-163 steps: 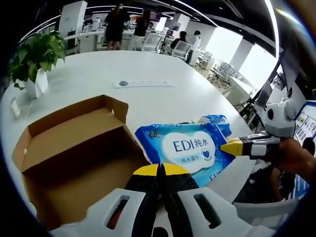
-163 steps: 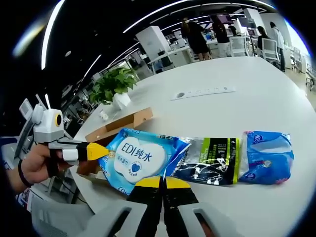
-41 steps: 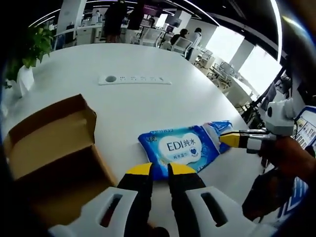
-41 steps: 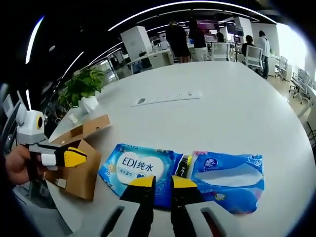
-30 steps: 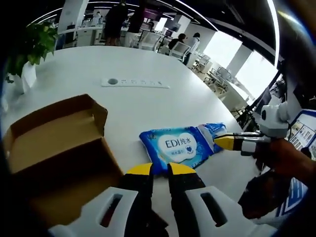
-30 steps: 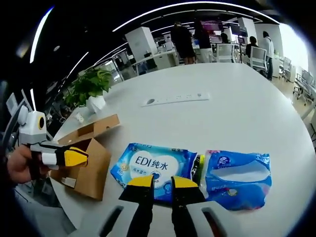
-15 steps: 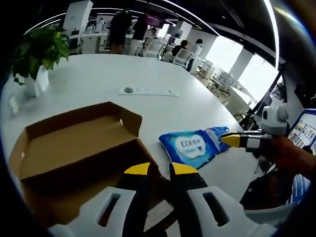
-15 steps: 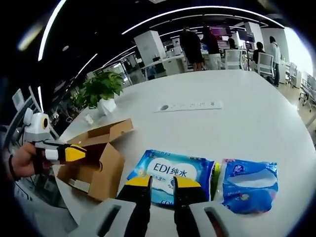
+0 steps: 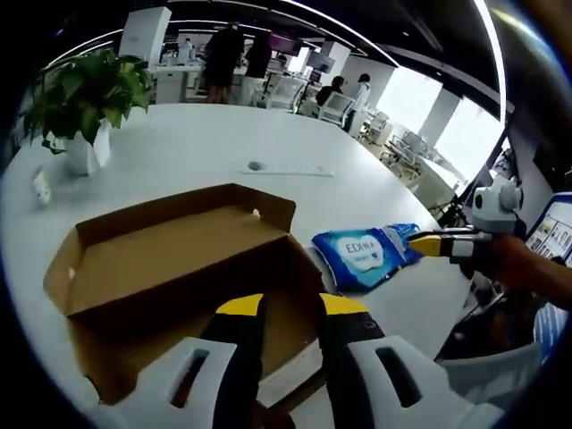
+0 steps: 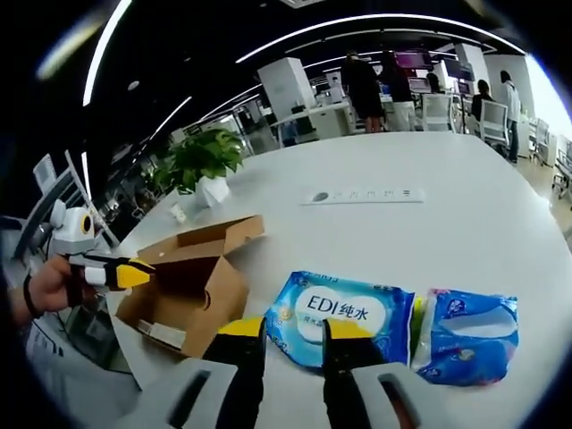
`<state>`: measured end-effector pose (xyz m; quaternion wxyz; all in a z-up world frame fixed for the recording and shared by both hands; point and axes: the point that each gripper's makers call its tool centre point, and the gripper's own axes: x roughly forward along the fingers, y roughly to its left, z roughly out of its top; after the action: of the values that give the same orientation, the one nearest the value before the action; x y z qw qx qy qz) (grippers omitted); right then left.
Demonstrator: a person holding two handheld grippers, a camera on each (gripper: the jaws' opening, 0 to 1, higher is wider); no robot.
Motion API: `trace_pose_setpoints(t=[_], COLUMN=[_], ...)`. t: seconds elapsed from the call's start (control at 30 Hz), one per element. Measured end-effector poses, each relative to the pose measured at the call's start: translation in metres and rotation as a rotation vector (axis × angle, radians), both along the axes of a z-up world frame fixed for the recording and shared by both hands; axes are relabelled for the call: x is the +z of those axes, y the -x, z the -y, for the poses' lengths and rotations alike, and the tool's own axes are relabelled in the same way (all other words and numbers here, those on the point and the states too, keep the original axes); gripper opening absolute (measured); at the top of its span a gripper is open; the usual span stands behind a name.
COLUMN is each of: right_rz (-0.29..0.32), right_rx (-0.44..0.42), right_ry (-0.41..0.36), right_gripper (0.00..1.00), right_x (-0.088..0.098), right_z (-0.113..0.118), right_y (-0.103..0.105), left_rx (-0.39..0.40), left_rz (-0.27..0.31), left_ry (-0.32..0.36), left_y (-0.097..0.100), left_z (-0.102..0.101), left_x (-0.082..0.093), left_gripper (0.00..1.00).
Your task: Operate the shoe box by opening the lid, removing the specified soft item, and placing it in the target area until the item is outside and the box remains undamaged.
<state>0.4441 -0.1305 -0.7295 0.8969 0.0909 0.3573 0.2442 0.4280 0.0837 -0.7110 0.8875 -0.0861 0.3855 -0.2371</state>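
So the box is sitting open near the table edge closest to the person, lid flap folded back, and it's looking empty inside from the left gripper view. The left gripper is hovering right over the box's near wall, fingers narrowly apart and holding nothing.

Moving right, the wipes pack is already lying flat on the table just beside the box, so the soft item's out. Another blue pack is lying right next to it, with a thin green one between them. The right gripper is hanging above the near edge of the wipes, fingers also a narrow gap apart, gripping nothing.

My read: this is basically the wrap-up, both hands are clear of everything. To finish clean, I'd be lifting the left one straight up off the cardboard so it isn't snagging or crushing that wall, and not dragging the right one across the wipes. There's also a plant sitting at the far left edge, well away.
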Motion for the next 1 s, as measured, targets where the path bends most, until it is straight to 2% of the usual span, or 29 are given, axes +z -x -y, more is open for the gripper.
trace_pose_setpoints(t=[0.27, 0.67, 1.0], right_rz=[0.002, 0.014, 0.013], right_rx=[0.063, 0.091, 0.101], right_ry=[-0.002, -0.029, -0.045], right_gripper=[0.28, 0.33, 0.38], right_x=[0.005, 0.020, 0.023], right_z=[-0.017, -0.045, -0.065], right_y=[0.012, 0.025, 0.039], left_rx=[0.025, 0.038, 0.042], left_rz=[0.005, 0.007, 0.040], left_ry=[0.003, 0.014, 0.014], left_y=[0.014, 0.033, 0.041], left_z=[-0.034, -0.068, -0.103], left_x=[0.003, 0.007, 0.011], left_gripper=[0.25, 0.31, 0.35])
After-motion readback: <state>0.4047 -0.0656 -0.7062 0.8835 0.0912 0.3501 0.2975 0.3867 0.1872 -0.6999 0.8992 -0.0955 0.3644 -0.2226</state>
